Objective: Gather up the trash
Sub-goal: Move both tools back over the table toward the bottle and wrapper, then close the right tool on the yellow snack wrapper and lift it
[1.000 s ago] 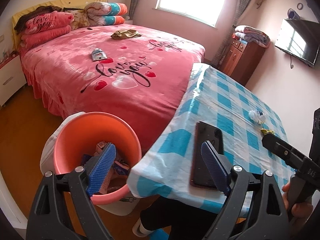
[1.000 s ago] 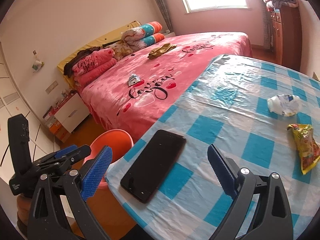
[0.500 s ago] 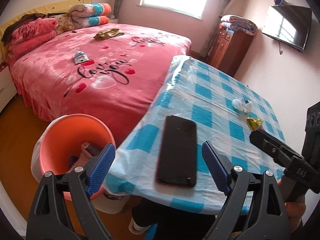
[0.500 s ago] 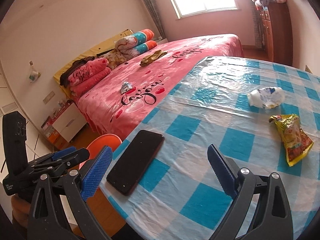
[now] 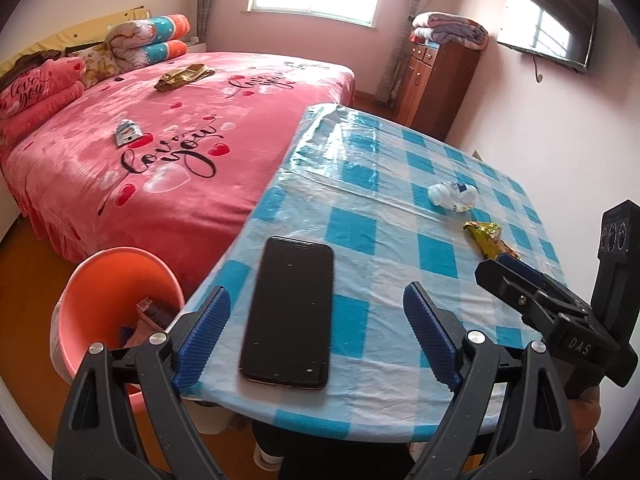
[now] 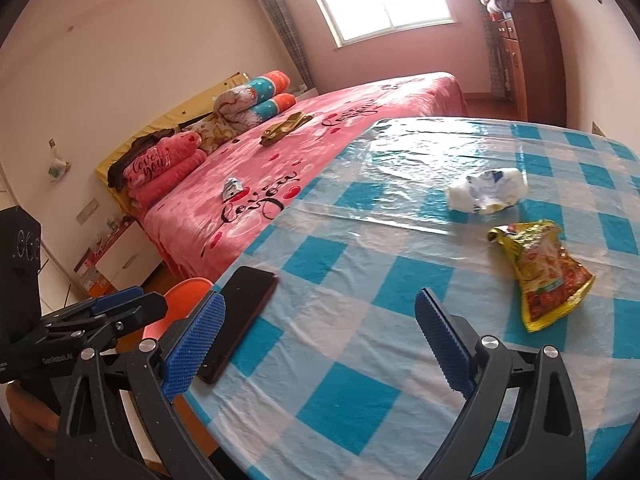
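Both grippers have swung from the bucket [image 5: 116,304] toward the table [image 5: 380,208]. Left gripper [image 5: 316,336] and right gripper [image 6: 320,344] gape wide, holding nothing. Next, I judge: reach for the yellow wrapper [image 6: 540,272] or the crumpled white wrapper [image 6: 486,190] (skip the phone [image 5: 290,312]). The bucket already holds some scraps.

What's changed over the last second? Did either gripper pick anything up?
No pickup. Both grippers swung from the orange bin side over the checkered table, toward the yellow snack wrapper and crumpled white wrapper. The left gripper now straddles the view of the black phone; the right gripper faces the wrappers. Both stay open and empty. Phone, wrappers and bin haven't moved.
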A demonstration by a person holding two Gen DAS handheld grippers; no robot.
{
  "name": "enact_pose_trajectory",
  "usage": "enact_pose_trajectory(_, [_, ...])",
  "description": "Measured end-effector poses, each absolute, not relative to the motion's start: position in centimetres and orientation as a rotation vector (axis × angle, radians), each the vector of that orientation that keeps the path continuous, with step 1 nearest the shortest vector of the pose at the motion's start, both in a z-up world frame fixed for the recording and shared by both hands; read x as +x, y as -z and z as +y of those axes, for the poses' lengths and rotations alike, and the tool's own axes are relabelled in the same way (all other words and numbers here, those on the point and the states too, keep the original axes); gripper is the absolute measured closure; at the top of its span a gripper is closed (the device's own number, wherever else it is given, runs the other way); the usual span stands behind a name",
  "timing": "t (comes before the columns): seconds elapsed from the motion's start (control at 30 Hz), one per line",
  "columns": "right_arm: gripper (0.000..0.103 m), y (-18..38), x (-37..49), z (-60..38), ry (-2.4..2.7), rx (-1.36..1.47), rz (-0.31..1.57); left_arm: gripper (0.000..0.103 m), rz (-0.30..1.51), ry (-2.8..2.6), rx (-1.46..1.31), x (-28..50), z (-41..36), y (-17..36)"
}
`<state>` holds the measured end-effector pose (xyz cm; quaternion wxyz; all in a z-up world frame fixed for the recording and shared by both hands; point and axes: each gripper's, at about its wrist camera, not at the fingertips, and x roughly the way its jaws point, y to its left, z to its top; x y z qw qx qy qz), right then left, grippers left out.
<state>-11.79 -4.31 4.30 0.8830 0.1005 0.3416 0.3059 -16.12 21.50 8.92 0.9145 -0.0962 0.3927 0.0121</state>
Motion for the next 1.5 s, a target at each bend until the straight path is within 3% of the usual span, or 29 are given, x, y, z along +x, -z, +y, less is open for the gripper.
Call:
enact_pose_trajectory(1.03, [0.008, -0.5, -5.3, -16.6, -0.383, 0.315, 0.787, 0.014, 0.881, 0.092, -0.078, -10.7, 11.6, -7.3])
enact_pose_trajectory(1.5, [0.008, 1.0, -1.8, -16.0, -0.42, 0.232, 0.864, 0.014, 0.901, 0.109, -0.069, -8.3, 10.1, -6.5])
